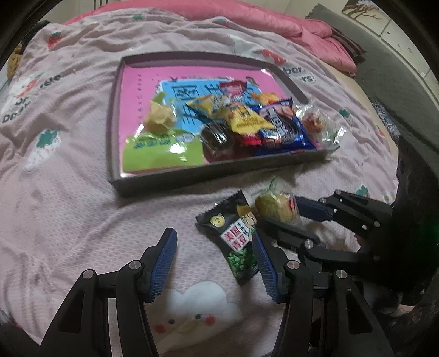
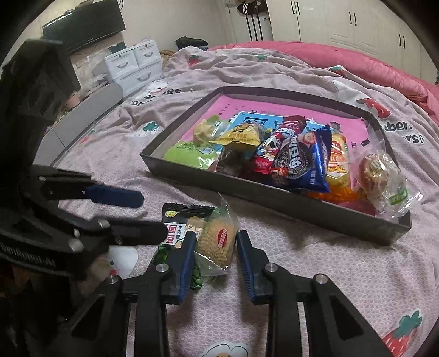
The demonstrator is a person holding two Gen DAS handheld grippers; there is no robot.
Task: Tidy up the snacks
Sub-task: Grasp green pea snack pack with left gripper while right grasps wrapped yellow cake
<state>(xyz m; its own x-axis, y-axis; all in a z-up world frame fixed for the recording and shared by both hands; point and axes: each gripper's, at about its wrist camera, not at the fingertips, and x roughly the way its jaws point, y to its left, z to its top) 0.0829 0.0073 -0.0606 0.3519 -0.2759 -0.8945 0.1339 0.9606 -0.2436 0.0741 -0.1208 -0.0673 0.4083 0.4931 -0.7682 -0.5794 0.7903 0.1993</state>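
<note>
A dark shallow tray [image 1: 219, 167] [image 2: 274, 192] lies on the bed and holds several snack packs, among them a blue cookie pack [image 1: 279, 123] [image 2: 301, 162]. In front of it lie a black green-pea packet [image 1: 236, 233] [image 2: 186, 211] and a clear-wrapped yellow cake [image 1: 274, 208] [image 2: 216, 241]. My right gripper [image 2: 216, 233] [image 1: 279, 210] is shut on the cake, a blue pad against each side. My left gripper [image 1: 213, 232] [image 2: 151, 215] hangs open just above the sheet; the pea packet lies against its right finger and partly between the jaws.
A clear-wrapped pastry [image 1: 315, 120] [image 2: 381, 175] leans over the tray's right wall. A pink quilt [image 1: 301, 24] is bunched at the bed's far side. White drawers [image 2: 131, 66] stand beyond the bed's left edge. The printed sheet is wrinkled around the tray.
</note>
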